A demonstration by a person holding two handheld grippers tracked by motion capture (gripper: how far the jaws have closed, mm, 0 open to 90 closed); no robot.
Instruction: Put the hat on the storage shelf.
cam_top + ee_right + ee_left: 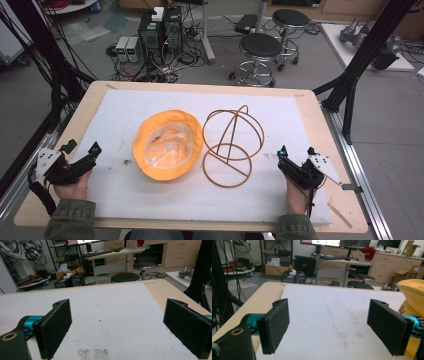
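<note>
Hat (167,145) mid-mat, wire stand (233,145) beside

High cam looks down over whole table (310,107); both gripper cams sit low, facing forward across white foam mat (332,312), shared w/ high.

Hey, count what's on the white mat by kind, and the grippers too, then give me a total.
Hat, yellow, lying crown down: 1
Wire stand, beside the hat: 1
Grippers, left gripper and right gripper, both open and empty: 2
Total: 4
</note>
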